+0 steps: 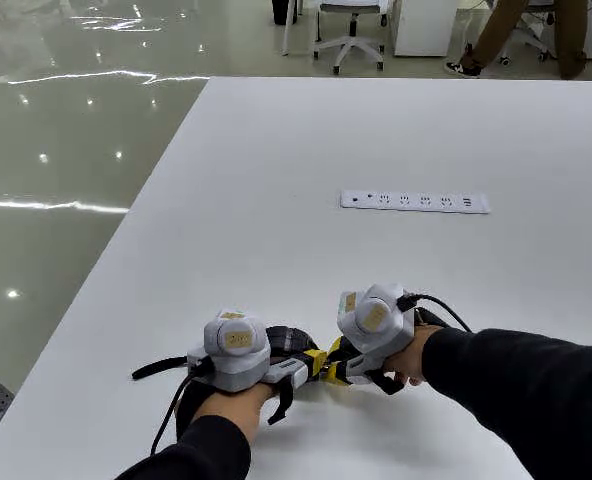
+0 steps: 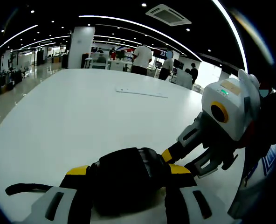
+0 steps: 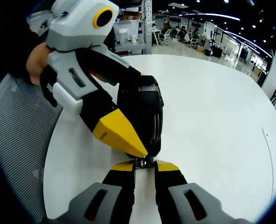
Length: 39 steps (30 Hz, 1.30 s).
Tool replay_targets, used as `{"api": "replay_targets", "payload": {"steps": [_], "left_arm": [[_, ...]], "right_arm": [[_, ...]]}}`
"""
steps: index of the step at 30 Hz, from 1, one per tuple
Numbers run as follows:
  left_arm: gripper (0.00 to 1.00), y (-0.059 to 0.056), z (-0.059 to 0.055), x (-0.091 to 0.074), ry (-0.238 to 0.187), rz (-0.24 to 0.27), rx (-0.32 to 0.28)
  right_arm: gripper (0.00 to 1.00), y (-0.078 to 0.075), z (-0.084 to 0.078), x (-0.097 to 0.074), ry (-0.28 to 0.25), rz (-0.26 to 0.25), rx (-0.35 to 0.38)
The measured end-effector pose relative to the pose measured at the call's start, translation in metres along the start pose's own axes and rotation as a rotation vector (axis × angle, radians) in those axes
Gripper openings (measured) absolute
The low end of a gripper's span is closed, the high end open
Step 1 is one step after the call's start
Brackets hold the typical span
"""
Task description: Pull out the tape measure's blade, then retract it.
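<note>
Left gripper (image 2: pixel 128 171) is clamped across the black tape measure (image 1: pixel 288 342), which sits low on the table (image 1: pixel 376 140), at 6 o'clock in the head view. At the case's 3 o'clock, the right gripper (image 3: pixel 144 165) is pinched together on the blade tip (image 3: pixel 144 161). The pull likely runs toward 3 o'clock.
</note>
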<state>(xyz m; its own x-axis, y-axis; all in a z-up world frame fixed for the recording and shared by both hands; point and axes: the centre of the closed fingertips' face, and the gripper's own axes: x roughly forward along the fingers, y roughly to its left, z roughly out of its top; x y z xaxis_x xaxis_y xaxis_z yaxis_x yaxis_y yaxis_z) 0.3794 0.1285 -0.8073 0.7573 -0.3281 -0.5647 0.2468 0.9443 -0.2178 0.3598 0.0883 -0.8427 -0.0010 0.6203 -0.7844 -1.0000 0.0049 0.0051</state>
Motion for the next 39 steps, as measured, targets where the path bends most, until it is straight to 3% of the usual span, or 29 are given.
{"api": "replay_targets", "payload": {"steps": [18, 22, 25, 27, 30, 32, 33, 36, 38, 39], "left_arm": [[0.61, -0.001, 0.001, 0.0, -0.008, 0.001, -0.003], [0.61, 0.0, 0.0, -0.001, 0.006, -0.021, -0.026], [0.61, 0.001, -0.007, -0.006, 0.085, -0.027, -0.177], [0.62, 0.006, 0.001, -0.009, 0.053, -0.039, -0.143], [0.69, 0.013, 0.008, -0.014, 0.043, -0.058, -0.088], [0.74, 0.017, 0.014, -0.019, 0.039, -0.089, -0.05], [0.79, 0.017, 0.021, -0.023, 0.007, -0.126, 0.007], [0.96, 0.021, 0.029, -0.032, -0.039, -0.157, 0.137], [1.0, 0.019, 0.029, -0.041, -0.061, -0.206, 0.2], [1.0, 0.017, 0.027, -0.046, -0.061, -0.232, 0.189]], "right_arm": [[0.11, 0.0, 0.001, 0.003, -0.004, -0.003, 0.005], [0.12, 0.0, 0.002, 0.002, -0.002, -0.009, 0.014], [0.12, 0.0, 0.002, 0.002, 0.01, -0.026, 0.011], [0.12, 0.0, 0.0, -0.001, 0.011, -0.04, 0.007], [0.14, -0.002, -0.004, -0.012, -0.017, -0.058, 0.042], [0.16, -0.009, -0.001, -0.022, -0.088, -0.099, 0.122], [0.17, -0.01, -0.002, -0.031, -0.109, -0.111, 0.142], [0.22, -0.009, -0.01, -0.048, -0.126, -0.132, 0.149], [0.25, -0.007, -0.019, -0.061, -0.141, -0.157, 0.167], [0.27, -0.007, -0.022, -0.067, -0.148, -0.173, 0.173]]}}
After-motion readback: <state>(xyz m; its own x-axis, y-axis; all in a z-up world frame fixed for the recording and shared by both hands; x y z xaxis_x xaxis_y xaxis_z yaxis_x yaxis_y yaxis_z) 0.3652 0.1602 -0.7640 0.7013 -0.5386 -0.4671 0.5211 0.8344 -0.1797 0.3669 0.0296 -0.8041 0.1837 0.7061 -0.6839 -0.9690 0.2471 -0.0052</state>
